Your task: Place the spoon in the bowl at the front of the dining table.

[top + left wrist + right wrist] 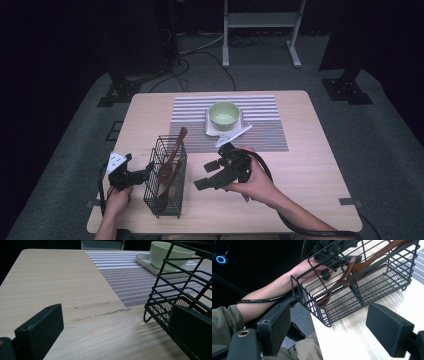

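High view: black wire basket (166, 176) stands near the front left of the table (310, 165), wooden spoons (172, 155) leaning inside it. Left gripper (148, 170) sits at the basket's left wall, touching or just beside it. Right gripper (207, 175) hovers just right of the basket, jaws spread, nothing between them. Green bowl (224, 115) rests on a white tray (210, 131) on the striped mat (265, 120), well apart from the basket.

Left gripper view: jaws wide apart, one on either side of the basket's wall (175, 297); nothing clamped yet.

Right gripper view: jaws open, aimed at the basket (362, 287); spoons (352, 270) still inside (two, as far as I can tell).

Judgement: early stage. Basket not steadied, no spoon lifted; grasp and transfer remain.
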